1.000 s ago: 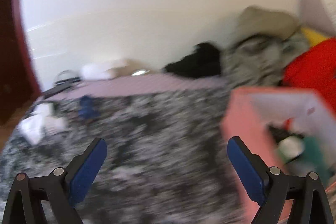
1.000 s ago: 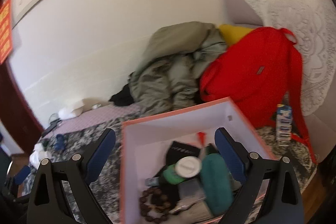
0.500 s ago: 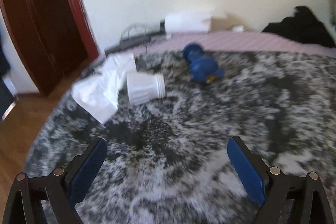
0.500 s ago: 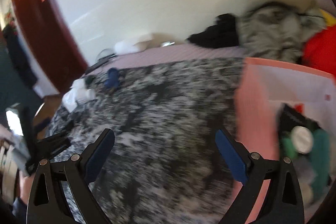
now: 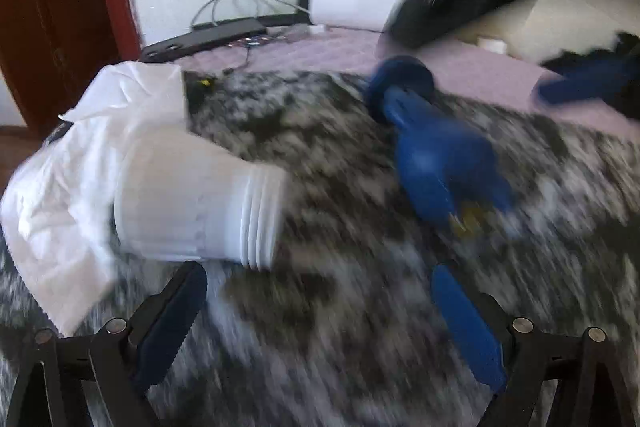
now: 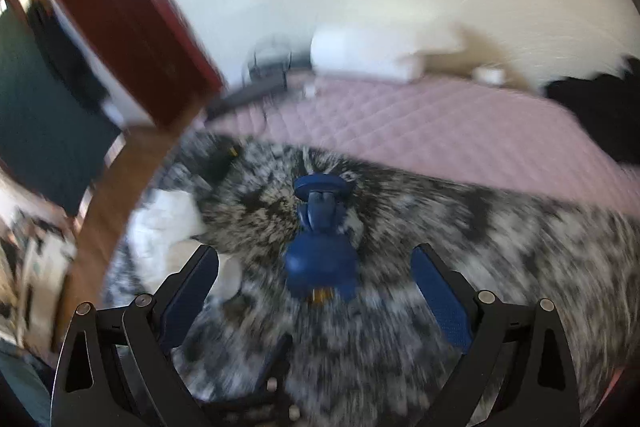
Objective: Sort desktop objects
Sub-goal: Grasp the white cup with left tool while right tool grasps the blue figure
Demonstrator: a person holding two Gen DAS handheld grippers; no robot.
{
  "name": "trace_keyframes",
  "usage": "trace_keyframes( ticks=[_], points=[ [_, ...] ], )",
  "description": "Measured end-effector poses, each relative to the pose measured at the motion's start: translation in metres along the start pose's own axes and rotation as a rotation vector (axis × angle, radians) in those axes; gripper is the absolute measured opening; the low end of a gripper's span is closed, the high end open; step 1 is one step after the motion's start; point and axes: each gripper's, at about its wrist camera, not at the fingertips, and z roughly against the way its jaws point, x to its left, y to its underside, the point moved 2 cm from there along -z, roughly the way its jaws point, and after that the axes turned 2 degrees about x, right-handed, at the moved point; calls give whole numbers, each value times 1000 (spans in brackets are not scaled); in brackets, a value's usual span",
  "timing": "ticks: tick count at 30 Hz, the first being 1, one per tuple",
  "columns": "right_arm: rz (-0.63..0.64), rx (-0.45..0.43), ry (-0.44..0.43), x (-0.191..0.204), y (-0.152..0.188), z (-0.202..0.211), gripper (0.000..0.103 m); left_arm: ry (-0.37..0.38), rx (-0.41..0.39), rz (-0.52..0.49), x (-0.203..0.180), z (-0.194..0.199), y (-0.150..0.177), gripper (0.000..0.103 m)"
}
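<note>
1. Set on a bed under a mottled grey-and-white fleece blanket [image 5: 340, 327], with a pink quilted cover [image 6: 420, 123] beyond it, a pale wall behind, and a dark red door frame [image 5: 64, 7] at the left.
2. Heaped at the blanket's left edge: crumpled white plastic wrap [image 5: 68, 179], probably just where it was dropped.
3. Lying on its side against that wrap: a white ribbed jar [image 5: 192, 203], open end towards the camera's right, close ahead of the left gripper [image 5: 320, 311], whose fingers stand wide and hold nothing.
4. Lying loose near the jar, not touching it: a blue plastic clamp-like object [image 6: 320, 247], squarely ahead of the right gripper [image 6: 316, 283], fingers likewise wide and empty, seemingly lined up for a pick.
5. Kept back by the wall: a black power strip [image 5: 208, 37] with its cable.
</note>
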Motion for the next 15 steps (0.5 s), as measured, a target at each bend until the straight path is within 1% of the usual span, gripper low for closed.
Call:
trace_keyframes(
  ticks=[2,3,4,5,6,7,8,10,11,12,13,14,15],
  points=[
    [19,122,-7,4,-10,-44,98,-33,-9,10,5,-7,-9,96],
    [17,171,-9,4,-10,-61,95,-57,-13,15,8,-10,-14,96],
    [15,217,-1,2,-9,-78,82,-89,-15,16,10,-12,-17,96],
    [26,234,37,1,-8,-88,75,-115,-29,-6,7,-12,-21,95],
    [58,214,92,3,-9,-88,56,-141,-42,-28,4,-12,-24,95],
    [76,199,111,4,-9,-84,54,-163,-57,-51,1,-11,-27,94],
    [66,202,93,2,-7,-79,52,-163,-81,-82,-5,-9,-29,94],
    [31,212,63,-7,-1,-68,44,-166,-126,-145,-16,-6,-31,94],
    [14,210,52,-14,3,-62,44,-179,-121,-184,-22,-9,-31,92],
    [-3,203,42,-21,8,-53,43,-194,-115,-223,-28,-13,-31,83],
    [-15,193,40,-28,13,-43,43,-227,-105,-256,-32,-18,-30,61],
    [-28,178,43,-36,20,-30,43,-277,-92,-293,-37,-21,-27,58],
    [-37,166,47,-42,26,-18,42,-262,-87,-297,-38,-17,-24,58]
  ],
)
